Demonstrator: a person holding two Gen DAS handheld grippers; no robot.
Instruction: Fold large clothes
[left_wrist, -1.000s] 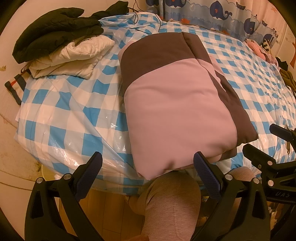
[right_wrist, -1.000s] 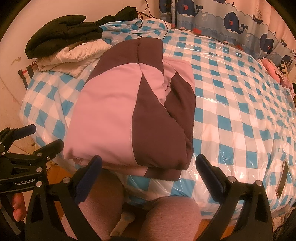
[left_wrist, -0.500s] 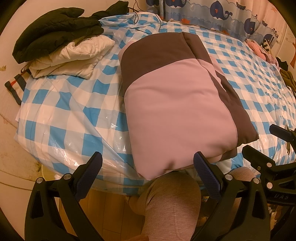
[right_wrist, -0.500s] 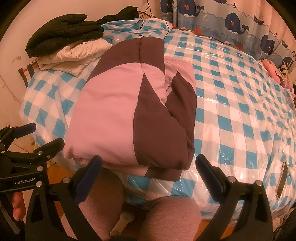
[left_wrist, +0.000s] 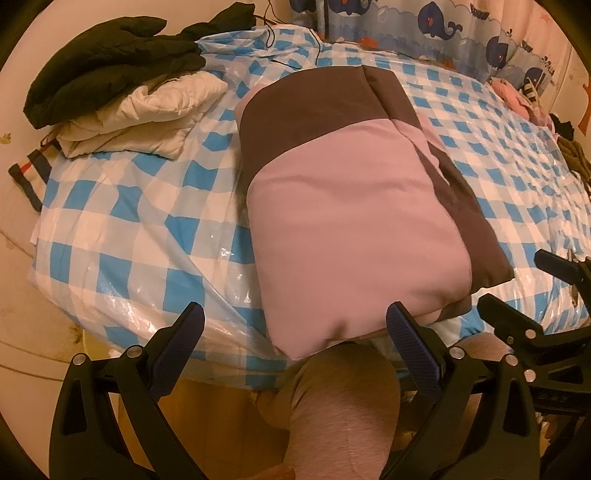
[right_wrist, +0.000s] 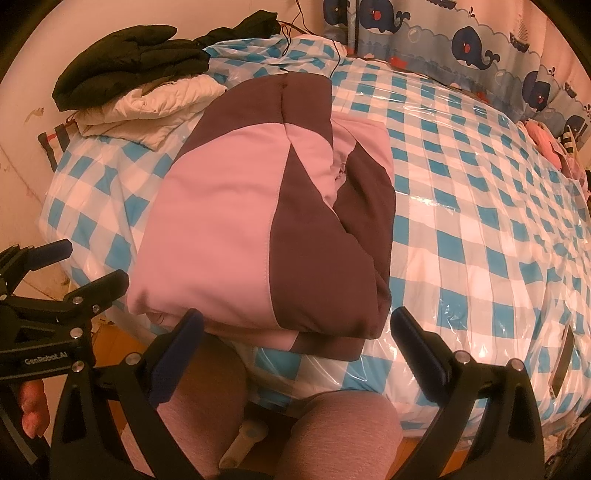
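Note:
A pink and dark brown padded jacket (left_wrist: 354, 206) lies folded into a thick rectangle at the near edge of the bed; it also shows in the right wrist view (right_wrist: 266, 221). My left gripper (left_wrist: 295, 332) is open and empty, held just off the bed's near edge in front of the jacket's pink end. My right gripper (right_wrist: 295, 336) is open and empty, in front of the jacket's brown corner. Each gripper shows at the side of the other's view: the right one (left_wrist: 524, 295) and the left one (right_wrist: 66, 269).
The bed carries a blue and white checked plastic cover (left_wrist: 122, 221). A folded white jacket (left_wrist: 140, 118) with a black jacket (left_wrist: 103, 55) on top sits at the far left corner. Whale-print curtain (right_wrist: 461, 40) behind. The person's knees (left_wrist: 343, 402) are below the bed edge. Small clothes (right_wrist: 546, 144) lie far right.
Almost nothing has moved. Both grippers stay open in front of the folded jacket, with only a slight drift of the right wrist view.

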